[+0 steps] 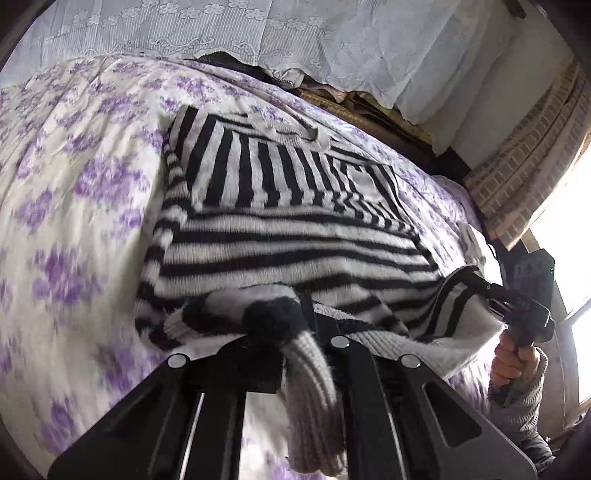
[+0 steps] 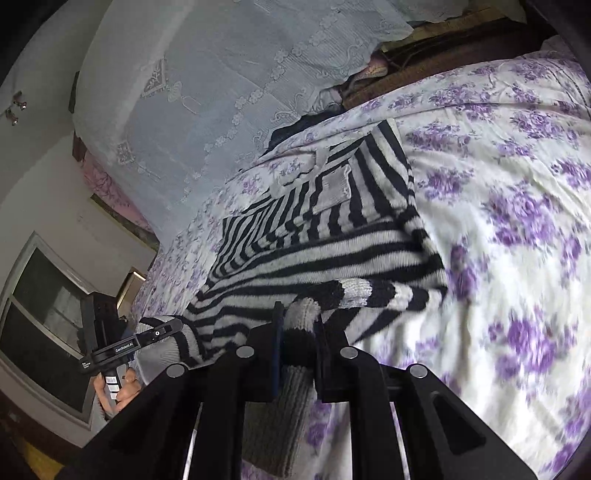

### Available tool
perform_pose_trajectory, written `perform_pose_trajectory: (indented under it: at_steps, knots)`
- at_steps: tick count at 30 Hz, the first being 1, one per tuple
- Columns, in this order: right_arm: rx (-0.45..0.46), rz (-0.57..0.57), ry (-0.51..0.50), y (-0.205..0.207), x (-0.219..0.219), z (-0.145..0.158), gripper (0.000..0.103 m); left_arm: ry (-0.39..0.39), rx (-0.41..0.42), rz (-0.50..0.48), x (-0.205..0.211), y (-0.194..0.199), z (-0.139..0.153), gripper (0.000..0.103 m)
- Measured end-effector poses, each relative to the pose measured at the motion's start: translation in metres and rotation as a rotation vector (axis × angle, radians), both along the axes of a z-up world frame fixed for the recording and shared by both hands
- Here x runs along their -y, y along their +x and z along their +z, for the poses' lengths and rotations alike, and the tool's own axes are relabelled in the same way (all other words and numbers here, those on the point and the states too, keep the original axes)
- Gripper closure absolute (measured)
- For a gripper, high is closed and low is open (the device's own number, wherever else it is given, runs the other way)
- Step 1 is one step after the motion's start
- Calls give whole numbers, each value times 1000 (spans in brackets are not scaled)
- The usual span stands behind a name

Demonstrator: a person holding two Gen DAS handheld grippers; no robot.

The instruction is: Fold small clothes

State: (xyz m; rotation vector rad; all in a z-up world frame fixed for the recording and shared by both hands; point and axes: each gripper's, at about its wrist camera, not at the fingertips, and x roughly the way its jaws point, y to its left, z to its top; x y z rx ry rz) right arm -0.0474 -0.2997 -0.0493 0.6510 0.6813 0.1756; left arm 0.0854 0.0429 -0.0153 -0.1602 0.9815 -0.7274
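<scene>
On the bed, left wrist view: my left claw (image 1: 295,325) is clamped on the near hem of the striped sweater (image 1: 288,221), with a ribbed cuff (image 1: 314,398) hanging out below the pads. The sweater lies flat on the flowered bedspread (image 1: 74,203), collar at the far end, sleeves already folded in across the body. Right claw (image 1: 480,286) is pinched on the other near corner, a hand (image 1: 511,360) on its grip.

Risks here: the knit is thick and soft, so a shallow bite could slip and drop one corner, skewing the fold. The dangling cuff may drag and get trapped inside the fold. If the two claws don't travel evenly, the hem goes diagonal.

Room: open bedspread to the left and beyond the collar. Far edge of the bed sits close past the collar, with a lace curtain (image 1: 258,29) behind; don't overshoot.

Right wrist view: right claw (image 2: 299,332) is closed on hem and a ribbed cuff (image 2: 291,391), the fabric bunched between the pads. Left claw (image 2: 162,330) holds the opposite corner near the bed's side edge; the window (image 2: 48,314) is beyond it. Bunching means I may be gripping extra layers, which would pull the folded sleeves out of place. Wide clear bedspread (image 2: 517,240) to the right.
</scene>
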Motion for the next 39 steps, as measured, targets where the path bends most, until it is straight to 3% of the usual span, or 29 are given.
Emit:
perform_pose_trajectory:
  at_steps: [11, 23, 29, 32, 35, 36, 37, 38, 39]
  knots:
    - [-27, -28, 2, 71, 22, 7, 89, 4, 54, 63, 14, 66, 22, 96]
    - [-22, -101, 66, 154, 58, 13, 89, -29, 29, 111, 38, 160, 27, 96]
    - [-77, -150, 139, 196, 79, -19, 89, -55, -45, 152, 48, 206, 0, 94]
    - [-73, -138, 208, 205, 90, -46, 82, -52, -115, 175, 51, 222, -34, 90]
    - [-44, -112, 239, 194, 92, -41, 74, -81, -111, 159, 46, 220, -44, 88]
    - [-27, -108, 225, 189, 91, -33, 62, -68, -86, 144, 45, 216, -35, 84]
    - [0, -105, 200, 182, 88, -23, 56, -61, -49, 146, 43, 210, -27, 66]
    - [12, -99, 181, 178, 85, -17, 55, -60, 1, 158, 39, 204, -17, 40]
    - [25, -90, 156, 174, 81, -9, 54, -56, 75, 184, 33, 194, -2, 29]
